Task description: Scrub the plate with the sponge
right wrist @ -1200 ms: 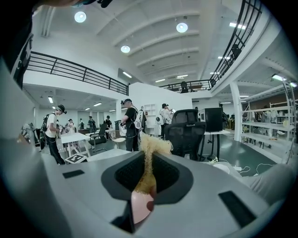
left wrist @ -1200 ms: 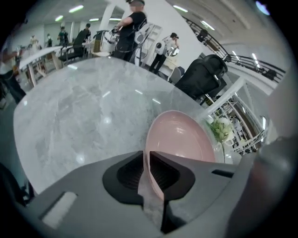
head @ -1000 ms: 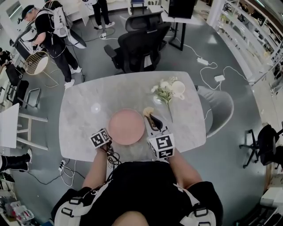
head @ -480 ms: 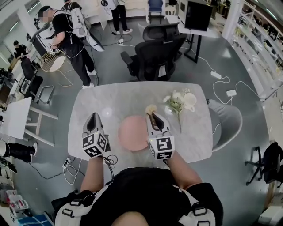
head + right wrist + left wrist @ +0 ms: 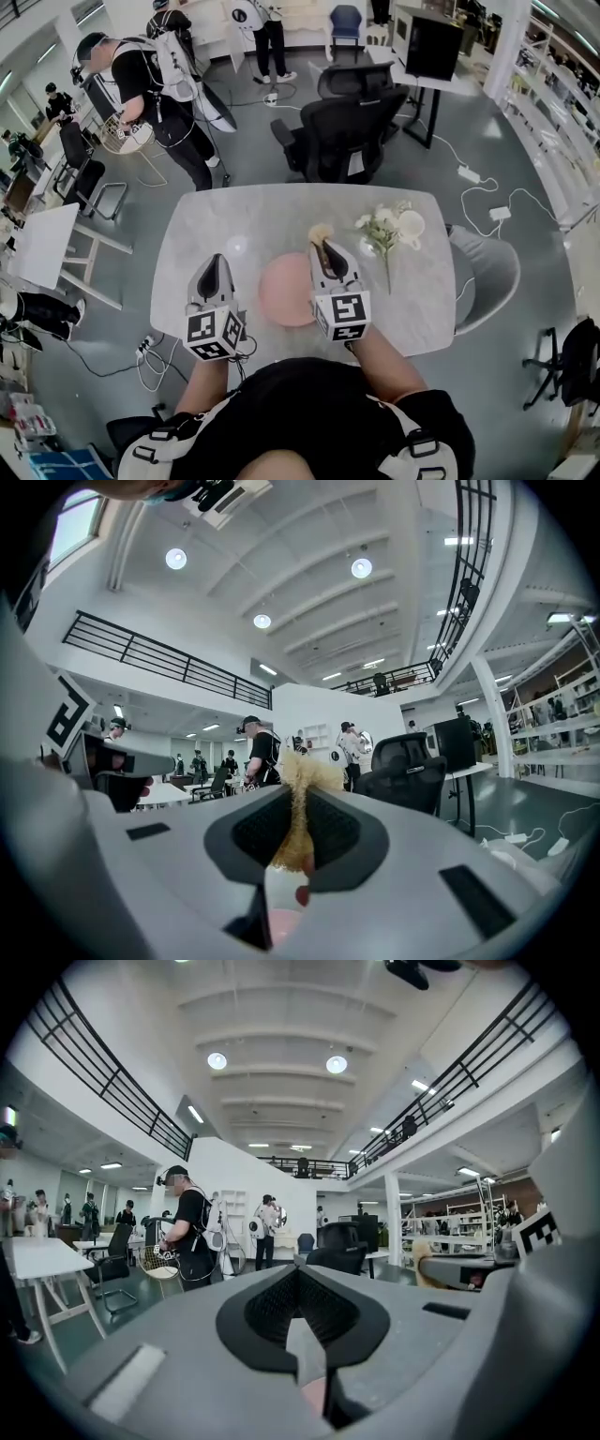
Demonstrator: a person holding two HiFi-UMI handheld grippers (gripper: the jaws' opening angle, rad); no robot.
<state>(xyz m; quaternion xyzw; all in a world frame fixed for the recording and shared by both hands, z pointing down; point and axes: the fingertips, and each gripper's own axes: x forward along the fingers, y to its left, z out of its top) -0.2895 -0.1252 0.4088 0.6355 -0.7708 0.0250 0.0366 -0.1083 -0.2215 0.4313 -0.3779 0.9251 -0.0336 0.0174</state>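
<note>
Head view: the plate (image 5: 284, 292) lies near the near edge of the tabletop (image 5: 234, 220), between your left gripper (image 5: 214, 259) and right gripper (image 5: 324, 247), held by neither.

Left gripper view: its jaws have just been closing and now meet on nothing.

Right gripper view: its jaws pinch the sponge (image 5: 302, 785).

Scrub now and the loose plate may skid off that edge.
</note>
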